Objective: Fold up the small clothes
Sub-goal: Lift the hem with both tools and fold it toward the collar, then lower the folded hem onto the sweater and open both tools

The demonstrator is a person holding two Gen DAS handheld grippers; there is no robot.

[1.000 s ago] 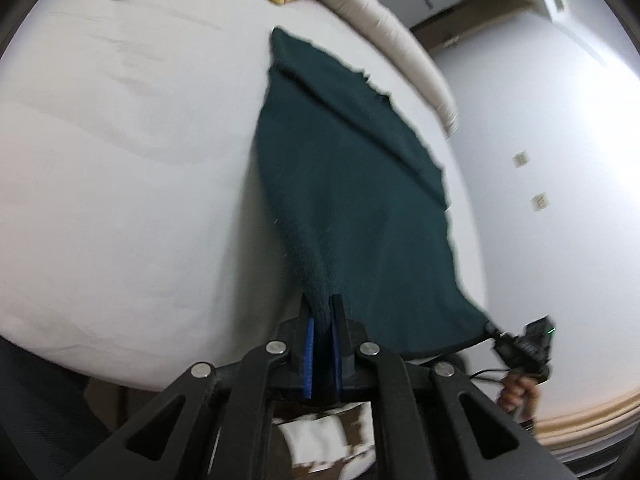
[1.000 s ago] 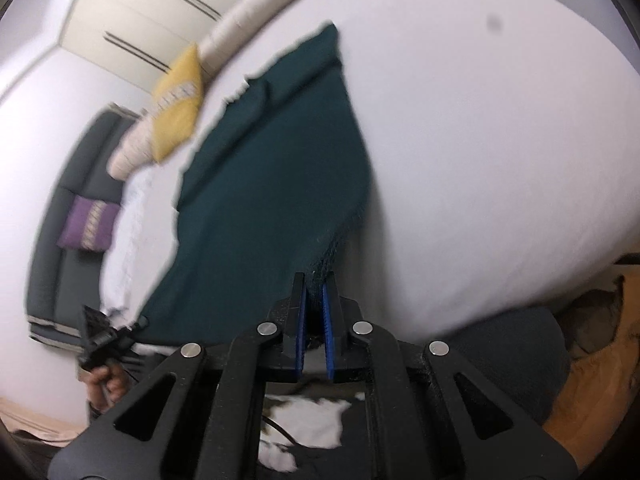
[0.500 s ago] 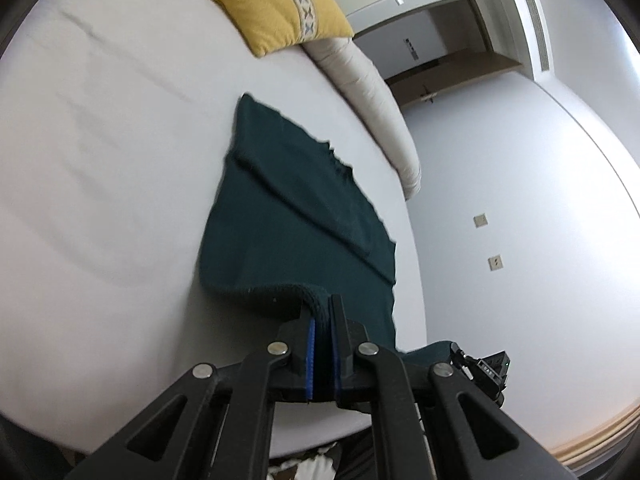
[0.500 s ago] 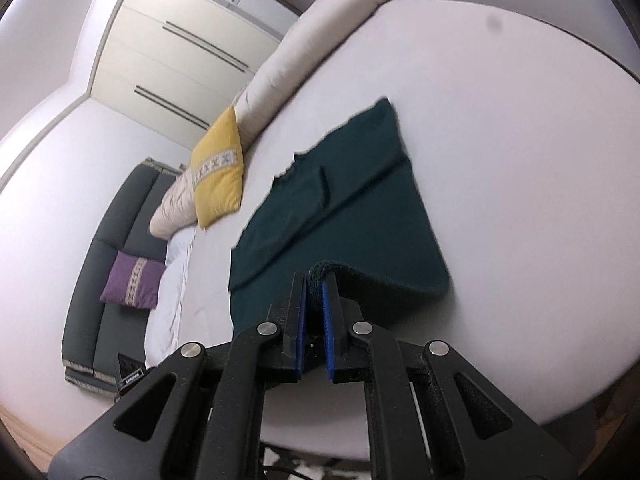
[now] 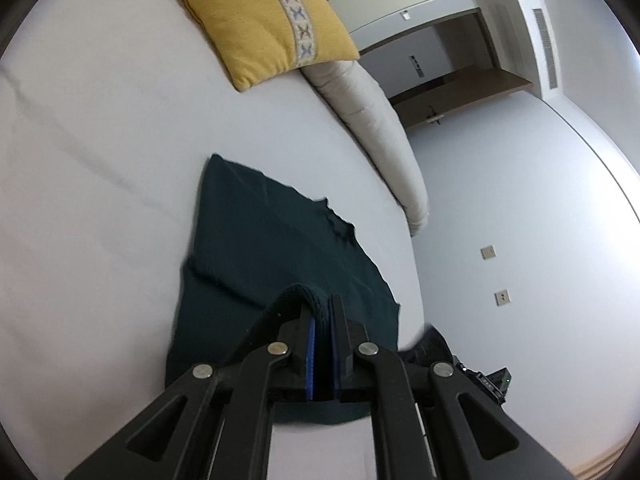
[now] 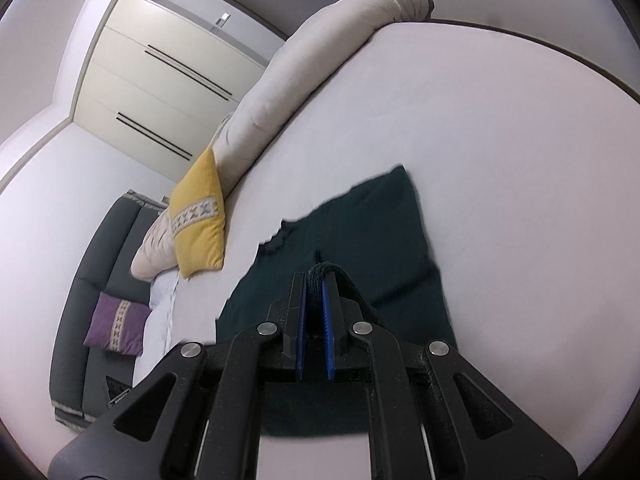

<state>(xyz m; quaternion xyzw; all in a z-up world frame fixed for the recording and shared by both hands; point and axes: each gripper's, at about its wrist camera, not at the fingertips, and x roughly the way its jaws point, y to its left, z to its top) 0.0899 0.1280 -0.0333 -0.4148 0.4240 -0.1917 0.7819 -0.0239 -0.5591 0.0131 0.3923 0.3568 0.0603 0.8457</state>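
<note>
A dark green knitted garment lies spread on the white bed, its far part flat on the sheet with the notched neckline edge toward the long cream bolster. The near edge is lifted off the sheet and doubled over the flat part.

The left hand-held gripper is clamped narrow on that raised edge — a rolled rim of knit sits pinched between its blue pads. The right hand-held gripper is likewise closed tight on the garment, a thick fold of the dark knit bulging out just past its fingertips. In the left wrist view the other gripper's body shows at the lower right, beside the bed's edge.

A yellow cushion with a patterned band rests at the head of the bed, touching the bolster. From the right wrist view, a dark grey sofa stands beyond the bed with a purple cushion on it, and pale wardrobe doors fill the far wall.
</note>
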